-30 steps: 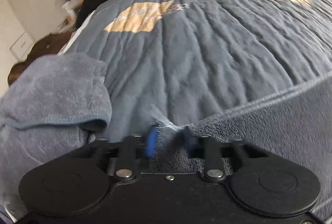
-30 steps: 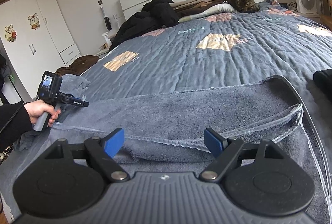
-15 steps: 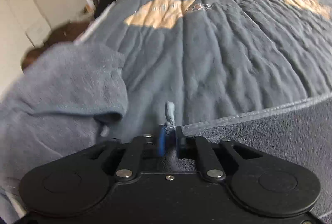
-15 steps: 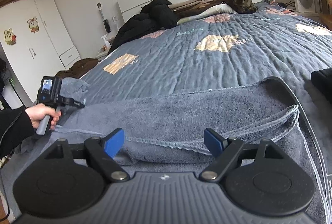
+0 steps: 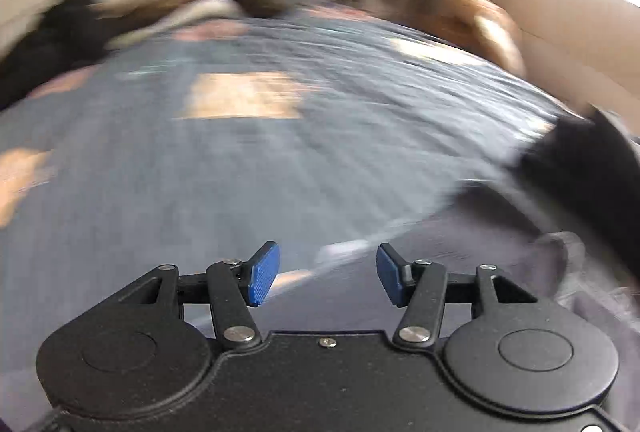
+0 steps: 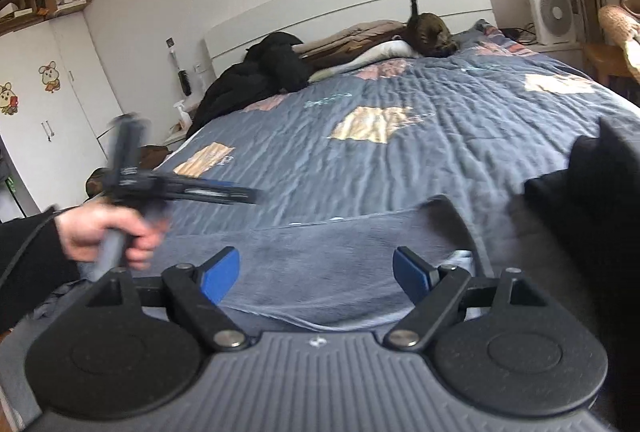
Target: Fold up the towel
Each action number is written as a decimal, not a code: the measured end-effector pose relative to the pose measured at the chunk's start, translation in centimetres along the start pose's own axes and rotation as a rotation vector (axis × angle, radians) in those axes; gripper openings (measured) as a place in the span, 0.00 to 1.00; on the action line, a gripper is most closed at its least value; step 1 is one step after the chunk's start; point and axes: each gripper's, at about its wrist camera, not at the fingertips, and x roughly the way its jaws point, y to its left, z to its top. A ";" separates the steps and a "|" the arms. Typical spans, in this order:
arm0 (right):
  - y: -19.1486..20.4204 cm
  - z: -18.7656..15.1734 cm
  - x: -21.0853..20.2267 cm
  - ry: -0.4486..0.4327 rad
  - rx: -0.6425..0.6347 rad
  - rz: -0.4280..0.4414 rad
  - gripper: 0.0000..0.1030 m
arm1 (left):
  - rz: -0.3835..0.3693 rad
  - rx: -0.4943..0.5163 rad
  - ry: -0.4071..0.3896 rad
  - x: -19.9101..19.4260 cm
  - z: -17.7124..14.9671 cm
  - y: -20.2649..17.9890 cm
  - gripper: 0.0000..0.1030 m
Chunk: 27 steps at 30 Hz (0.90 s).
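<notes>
Blue quilted bedspread (image 6: 400, 160) fills the room's bed ahead of you, and your towel (image 6: 328, 264) lies on its near edge: grey-blue, fuzzy, folded over on itself with a pale stitched hem along the front. Its long axis runs left to right across your view, parallel to the bed's near edge. Your left gripper (image 5: 327, 274) has just been opening and has nothing between its pads. Your right gripper (image 6: 316, 274) hangs wide apart over the towel, gripping nothing.
</notes>
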 end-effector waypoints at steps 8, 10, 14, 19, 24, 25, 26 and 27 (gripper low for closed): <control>-6.7 -0.6 -1.1 -0.021 0.211 -0.074 0.81 | -0.067 0.130 0.111 12.6 2.9 -11.4 0.33; -7.2 -0.7 -1.1 -0.023 0.214 -0.071 0.81 | -0.068 0.111 0.126 14.5 2.7 -11.7 0.33; -8.0 -0.9 -0.9 -0.025 0.229 -0.065 0.81 | -0.067 0.044 0.121 16.0 2.4 -11.1 0.34; -8.3 -1.1 -1.0 -0.030 0.245 -0.065 0.81 | -0.043 -0.006 0.099 15.8 3.0 -11.0 0.34; -8.3 -1.1 -1.3 -0.047 0.263 -0.064 0.81 | -0.037 -0.094 0.013 11.7 3.7 -9.0 0.34; -8.3 -1.0 -1.3 -0.049 0.265 -0.066 0.81 | -0.042 -0.120 0.006 10.7 3.6 -8.4 0.34; -8.3 -1.0 -1.2 -0.051 0.267 -0.067 0.81 | -0.042 -0.139 0.001 9.7 3.4 -7.8 0.34; -8.2 -1.0 -1.2 -0.052 0.261 -0.062 0.81 | -0.039 -0.150 -0.006 8.7 3.1 -7.2 0.34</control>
